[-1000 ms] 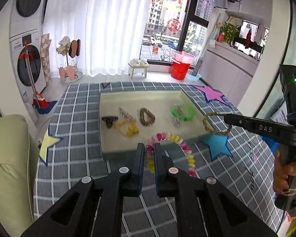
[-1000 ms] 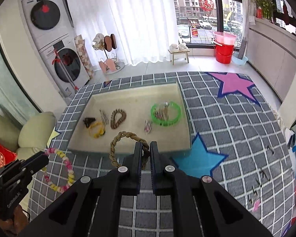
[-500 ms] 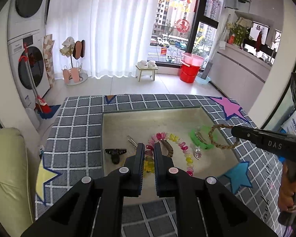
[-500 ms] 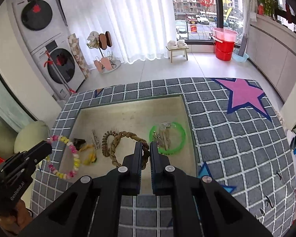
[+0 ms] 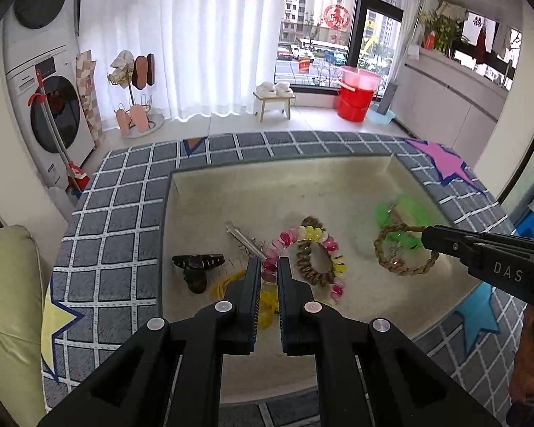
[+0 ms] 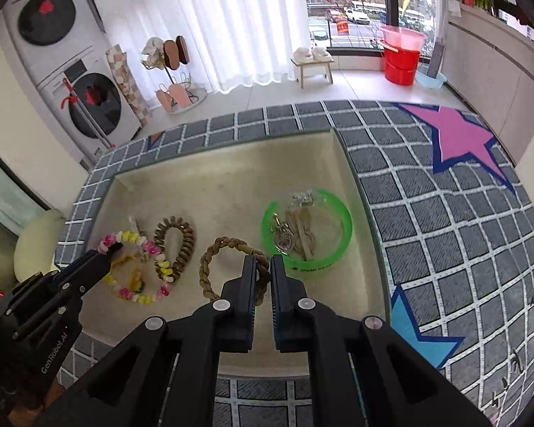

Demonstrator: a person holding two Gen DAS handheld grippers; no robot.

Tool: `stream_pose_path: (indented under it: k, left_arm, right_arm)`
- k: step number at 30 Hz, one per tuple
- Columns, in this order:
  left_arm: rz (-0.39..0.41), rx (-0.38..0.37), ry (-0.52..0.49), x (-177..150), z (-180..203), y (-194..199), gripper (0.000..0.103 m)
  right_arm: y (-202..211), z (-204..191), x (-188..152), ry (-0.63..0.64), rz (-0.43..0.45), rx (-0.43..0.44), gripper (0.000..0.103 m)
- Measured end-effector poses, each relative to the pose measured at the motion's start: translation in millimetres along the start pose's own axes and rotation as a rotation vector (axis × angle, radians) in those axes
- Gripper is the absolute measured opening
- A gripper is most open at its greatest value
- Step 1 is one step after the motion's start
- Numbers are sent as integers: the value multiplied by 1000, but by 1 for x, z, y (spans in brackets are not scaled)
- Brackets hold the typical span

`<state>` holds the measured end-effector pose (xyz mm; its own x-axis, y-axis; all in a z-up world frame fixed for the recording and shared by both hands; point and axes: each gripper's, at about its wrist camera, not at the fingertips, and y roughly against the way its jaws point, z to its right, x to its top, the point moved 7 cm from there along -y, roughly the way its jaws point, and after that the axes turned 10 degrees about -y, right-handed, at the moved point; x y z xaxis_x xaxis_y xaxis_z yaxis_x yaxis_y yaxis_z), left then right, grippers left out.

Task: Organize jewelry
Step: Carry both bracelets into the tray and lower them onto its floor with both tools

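A beige tray (image 5: 338,185) (image 6: 231,185) sits sunk in the checkered mat. My left gripper (image 5: 268,263) (image 6: 103,254) is shut on a pink and yellow bead bracelet (image 5: 324,245) (image 6: 149,249) and holds it over the tray's left part. My right gripper (image 6: 263,261) (image 5: 425,236) is shut on a braided tan rope bracelet (image 6: 213,259) (image 5: 406,270) and holds it over the tray's middle. In the tray lie a brown coil bracelet (image 6: 176,245), a green bangle (image 6: 306,235) with small trinkets, a black hair claw (image 5: 195,265), a silver clip (image 5: 244,238) and a yellow piece (image 5: 267,302).
The grey checkered mat (image 6: 445,220) with star patches surrounds the tray. Small hairpins (image 6: 516,359) lie on it at the right. A cream cushion (image 5: 7,306) is at the left. Washing machines, a stool and red buckets stand farther back on the floor.
Both grippers have moved forward from over the mat to over the tray, each still carrying its bracelet, and have come lower toward the tray floor.
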<state>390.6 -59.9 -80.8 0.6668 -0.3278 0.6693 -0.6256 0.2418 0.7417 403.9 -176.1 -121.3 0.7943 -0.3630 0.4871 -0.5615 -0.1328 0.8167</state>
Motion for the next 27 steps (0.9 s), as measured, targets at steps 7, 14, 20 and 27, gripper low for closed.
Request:
stream_pose_path:
  k: [7, 14, 20, 27]
  left_arm:
    - [-28, 7, -8, -7, 0, -9, 24]
    - [-38, 24, -38, -10, 5, -11, 24]
    - [-41, 46, -63, -12, 8, -13, 24]
    - [-55, 54, -56, -14, 9, -17, 24]
  right_arm:
    - [-13, 4, -8, 1, -15, -29, 8]
    - [-19, 3, -15, 6, -39, -34, 8]
    - [-25, 6, -21, 2, -59, -36, 9]
    - [-25, 2, -22, 29, -64, -50, 11]
